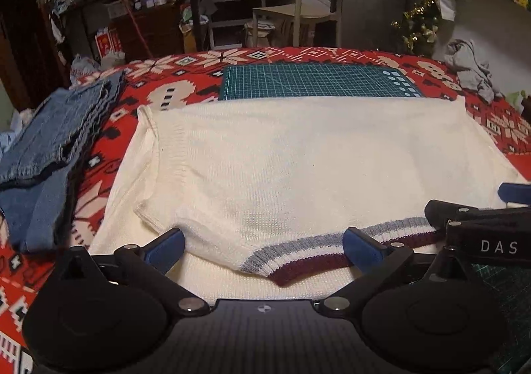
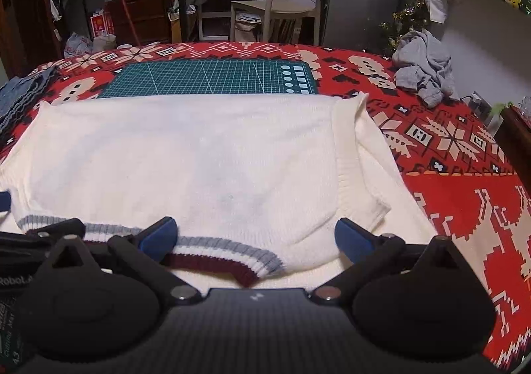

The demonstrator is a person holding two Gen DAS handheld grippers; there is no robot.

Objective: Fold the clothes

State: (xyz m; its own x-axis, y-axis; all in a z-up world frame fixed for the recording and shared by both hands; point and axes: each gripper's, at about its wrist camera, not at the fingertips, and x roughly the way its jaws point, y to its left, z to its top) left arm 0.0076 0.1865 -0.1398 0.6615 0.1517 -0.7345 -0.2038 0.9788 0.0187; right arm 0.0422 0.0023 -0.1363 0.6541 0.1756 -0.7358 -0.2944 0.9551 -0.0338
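Now both grippers hang low over the near edge of the white sweater (image 1: 298, 168), side by side and pointing forward across the table. The left gripper (image 1: 264, 249) has its blue fingers spread wide and grasps nothing; the striped hem (image 1: 298, 258) lies between them. The right gripper (image 2: 257, 236) is also released, its fingers apart over the hem's corner and the folded white side.

The sweater lies flat on the red patterned cloth (image 2: 464, 208), its far edge covering the near part of the green cutting mat (image 2: 205, 78). Folded jeans (image 1: 49, 148) lie just beside its left edge. A grey garment (image 2: 423, 68) lies crumpled at the far right, well apart. Bare red cloth shows to the right of the sweater.
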